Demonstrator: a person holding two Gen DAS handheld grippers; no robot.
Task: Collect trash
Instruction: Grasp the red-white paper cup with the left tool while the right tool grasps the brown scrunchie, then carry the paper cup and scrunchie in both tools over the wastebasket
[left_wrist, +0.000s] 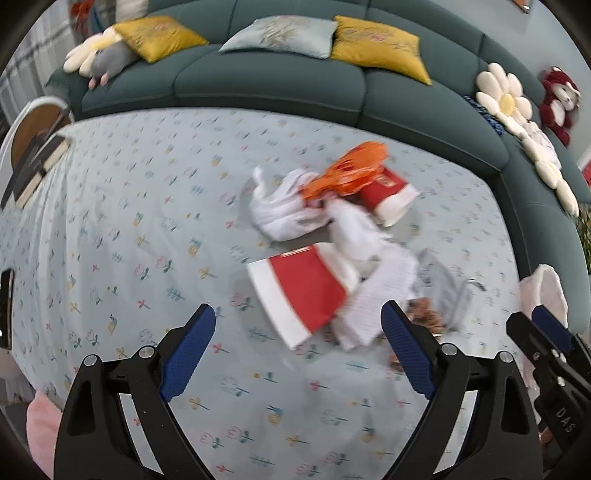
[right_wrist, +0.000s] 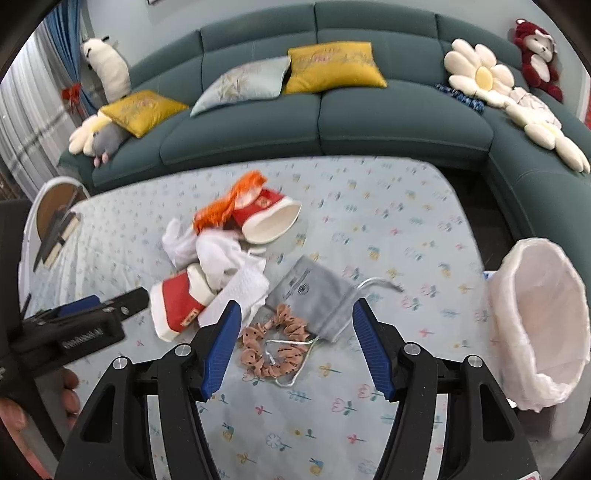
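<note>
The trash is lying in one loose heap near the middle of the bench: a flattened red paper cup (left_wrist: 301, 291) nearest my left tool, crumpled white tissues (left_wrist: 284, 206) behind it, an orange wrapper (left_wrist: 347, 171) on top of them, and a second red cup (right_wrist: 269, 218) on its side at the far end. A folded paper towel (right_wrist: 240, 291) is leaning against the near cup. Just beside the heap are a grey pouch (right_wrist: 314, 299) and a peach scrunchie (right_wrist: 275, 345) — I am doubting that those two count as trash.

I am judging this to be the approach to a pick, with nothing collected by either tool yet. My left tool (left_wrist: 299, 354) is hanging spread wide and empty above the near cup; my right tool (right_wrist: 295, 347) is also released and empty, poised over the scrunchie and pouch. Next I am needing to bring the left fingers down around the cup's edge and clench, then carry it to the bin (right_wrist: 539, 325) — lined with a pale pink bag — standing at the right edge of the bench.

The bench (right_wrist: 388, 206) is wearing a pale blue flower-print cloth. Behind it a teal corner sofa (right_wrist: 369, 122) is carrying yellow and pale cushions, flower pillows and plush toys.
</note>
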